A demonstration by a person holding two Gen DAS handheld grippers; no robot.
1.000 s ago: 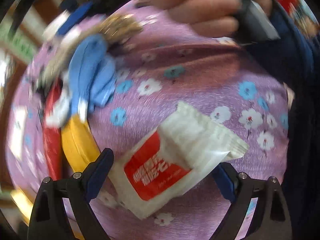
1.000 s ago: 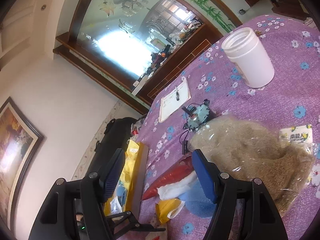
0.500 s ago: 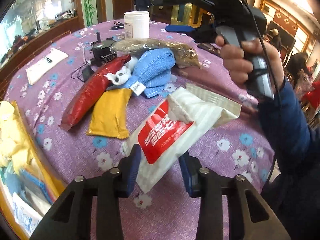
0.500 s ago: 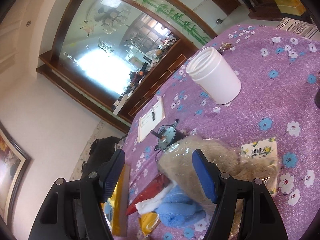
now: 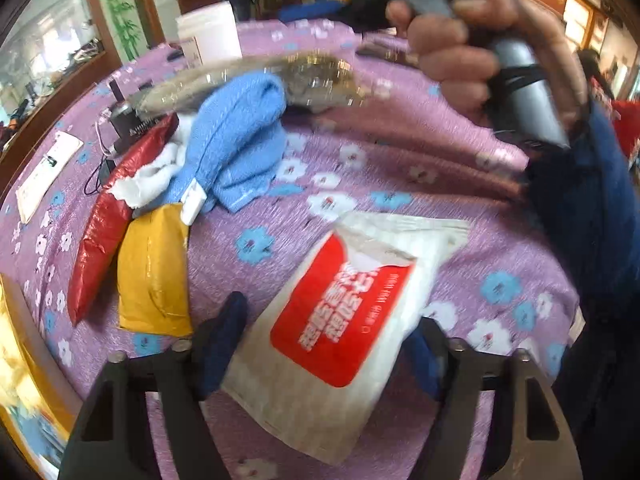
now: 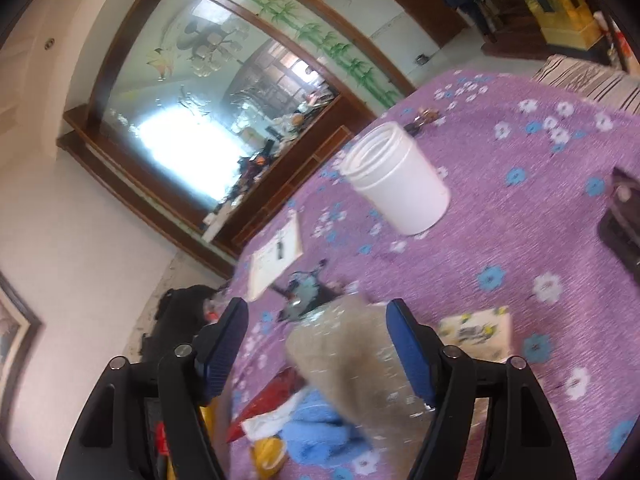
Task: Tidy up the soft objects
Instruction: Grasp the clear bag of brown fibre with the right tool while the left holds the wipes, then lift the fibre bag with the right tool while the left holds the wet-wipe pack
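In the left wrist view the left gripper (image 5: pixel 320 354) fills the lower part of the frame with its jaws opening, and the white packet with a red label (image 5: pixel 348 312) lies between them on the purple flowered tablecloth (image 5: pixel 400 152); whether the pads touch it I cannot tell because of blur. To the left of the packet lie a yellow pouch (image 5: pixel 154 272), a red pouch (image 5: pixel 106 220) and a blue towel (image 5: pixel 236 148), and in the upper right a hand (image 5: pixel 480 48) holds the other tool. In the right wrist view the right gripper (image 6: pixel 316 352) has its jaws wide and opening, around a clear bag of brown material (image 6: pixel 360 368) at the lower middle, with a white jar (image 6: pixel 396 176) higher on the cloth
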